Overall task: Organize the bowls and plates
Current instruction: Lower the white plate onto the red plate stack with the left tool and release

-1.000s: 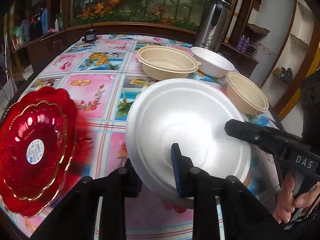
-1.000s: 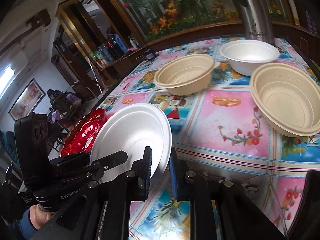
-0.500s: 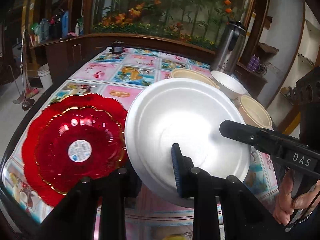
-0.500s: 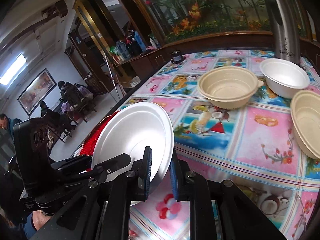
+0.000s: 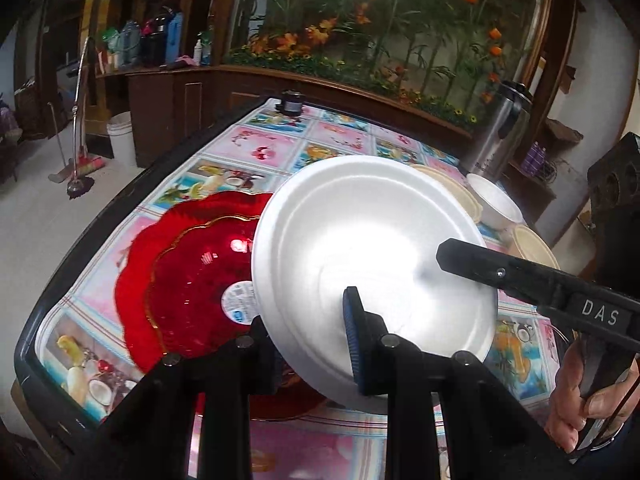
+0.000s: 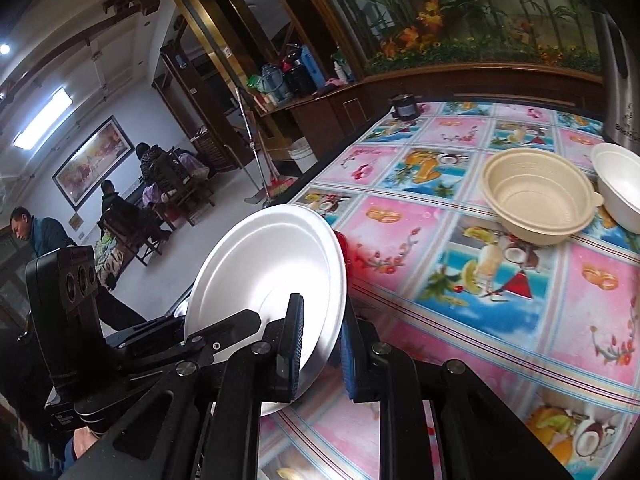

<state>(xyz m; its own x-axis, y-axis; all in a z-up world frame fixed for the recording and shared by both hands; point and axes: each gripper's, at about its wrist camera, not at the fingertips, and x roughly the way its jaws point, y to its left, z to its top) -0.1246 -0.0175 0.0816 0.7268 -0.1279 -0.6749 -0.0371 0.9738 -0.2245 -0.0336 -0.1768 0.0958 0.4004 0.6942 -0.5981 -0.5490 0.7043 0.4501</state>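
Observation:
A white foam plate [image 5: 372,256] is held tilted in the air by both grippers. My left gripper [image 5: 308,344] is shut on its near rim. My right gripper [image 6: 320,348] is shut on its right rim; it shows from the side in the left wrist view [image 5: 500,272]. The plate [image 6: 272,276] hangs partly over a stack of red scalloped plates [image 5: 188,280] at the table's near left corner; only a red sliver [image 6: 347,250] of them shows in the right wrist view. A beige bowl [image 6: 536,196] and a white bowl [image 6: 620,184] stand further back.
A second beige bowl [image 5: 532,248] stands at the right table edge. A steel thermos [image 5: 500,132] stands at the back right, a small dark jar [image 5: 292,102] at the far edge. The table edge [image 5: 52,280] runs close on the left. People sit in the room beyond.
Both grippers have carried the white plate to the left, from the table's middle to above the red plates. The grip on the plate is unchanged.

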